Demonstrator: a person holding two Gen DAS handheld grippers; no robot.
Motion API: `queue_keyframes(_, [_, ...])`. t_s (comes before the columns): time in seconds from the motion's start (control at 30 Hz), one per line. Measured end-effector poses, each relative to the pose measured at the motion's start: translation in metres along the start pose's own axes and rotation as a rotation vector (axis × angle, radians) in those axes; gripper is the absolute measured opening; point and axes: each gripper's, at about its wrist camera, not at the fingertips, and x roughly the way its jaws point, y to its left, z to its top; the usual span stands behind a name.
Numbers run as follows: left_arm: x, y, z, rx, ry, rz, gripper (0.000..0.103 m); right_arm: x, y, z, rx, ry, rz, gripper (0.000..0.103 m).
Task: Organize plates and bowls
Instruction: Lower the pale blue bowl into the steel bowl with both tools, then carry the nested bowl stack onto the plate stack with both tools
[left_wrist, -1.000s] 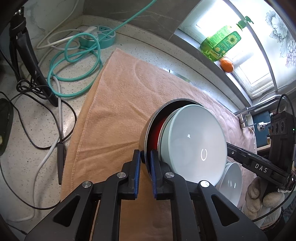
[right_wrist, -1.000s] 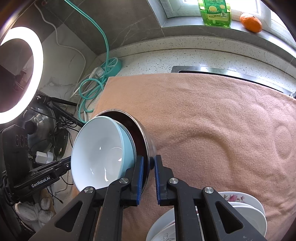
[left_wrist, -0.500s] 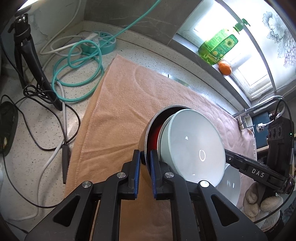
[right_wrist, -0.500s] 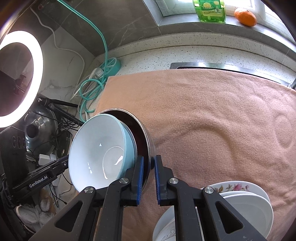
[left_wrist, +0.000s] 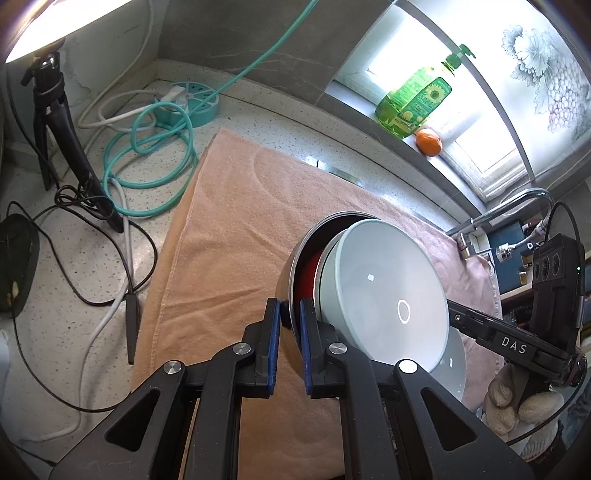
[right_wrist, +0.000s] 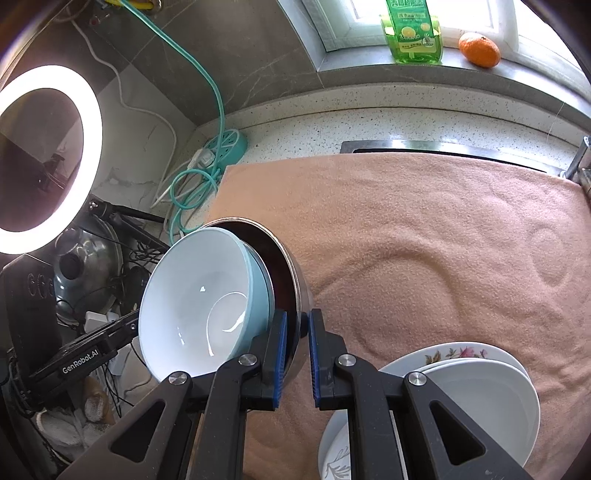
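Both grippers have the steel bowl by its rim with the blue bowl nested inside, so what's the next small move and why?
Probably carry the stainless steel bowl level toward the stacked white plates. The left gripper and right gripper pinch opposite rims, and the pale blue bowl sits loose, tilted inside.

Bright daylight from the window (left_wrist: 491, 110) and ring light (right_wrist: 48, 158) glare; sharp, fisheye-warped edges.

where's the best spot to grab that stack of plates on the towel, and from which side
Take the plate stack by its raised rim, on the edge nearest the right gripper, coming in low from the near side. The plates are shallow and lie flat on the towel, so only the thin overhanging lip probably offers a pinch. Both grippers are now shut on the steel bowl, so one must let go first.
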Motion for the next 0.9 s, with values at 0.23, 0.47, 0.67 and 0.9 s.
queue_keyframes(0.23, [-0.015,-0.012,0.000,0.033,-0.023,-0.024,0.008,-0.018,0.002,-0.008,0.016,-0.028,-0.012,0.011])
queue_keyframes(0.47, [-0.025,-0.024,-0.005,0.047,-0.038,-0.033,0.008,-0.038,0.002,-0.014,0.020,-0.055,-0.010,0.011])
queue_keyframes(0.67, [-0.031,-0.037,-0.012,0.052,-0.045,-0.036,0.008,-0.052,-0.003,-0.022,0.020,-0.067,0.001,0.011])
queue_keyframes(0.9, [-0.035,-0.058,-0.024,0.064,-0.056,-0.038,0.008,-0.071,-0.015,-0.034,0.016,-0.076,0.005,0.011])
